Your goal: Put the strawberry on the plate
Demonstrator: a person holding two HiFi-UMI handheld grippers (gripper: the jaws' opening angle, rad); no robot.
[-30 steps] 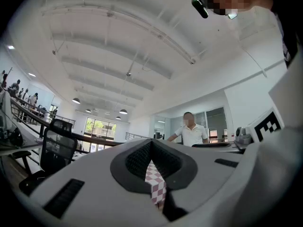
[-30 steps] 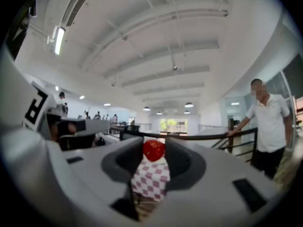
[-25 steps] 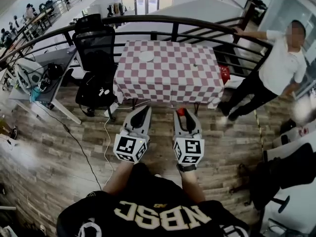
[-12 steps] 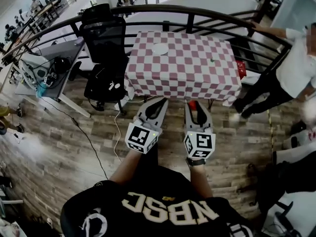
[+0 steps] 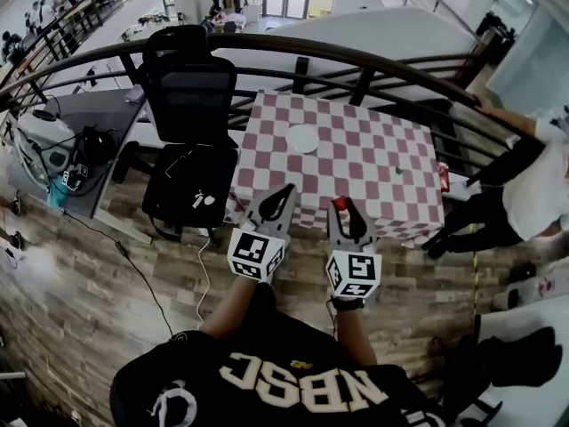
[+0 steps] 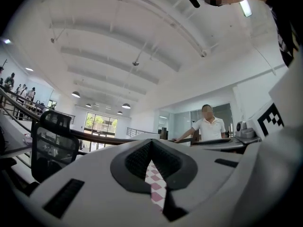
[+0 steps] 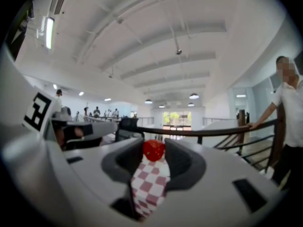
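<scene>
Grey desk point(image 5: 84, 118) at my far left, with gear and cables heaped on its near end. Just right of it stands a black mesh office chair point(image 5: 188, 83), its seat turned toward the table. Below that runs the wood-plank floor point(image 5: 80, 283).

My left gripper point(image 5: 286, 190) comes next, held out ahead of me with its tips over the near edge of the cloth. Its fingers are drawn together to a thin slit and hold nothing; through the slit in the left gripper view I see only a sliver of pink and white checks.

Beyond it the white plate point(image 5: 303, 138) lies on the far left part of the table point(image 5: 382, 163), which wears a red and white checked cloth. A dark curved railing point(image 5: 356, 56) sweeps round behind the table.

My right gripper point(image 5: 343, 206) is beside the left one, level with it. Its fingers are closed on the strawberry point(image 5: 339, 204), which sits red at the very tips, over the table's near edge and well apart from the plate.

At the far right a person in a white shirt point(image 5: 544, 194) leans with one hand on the railing.
</scene>
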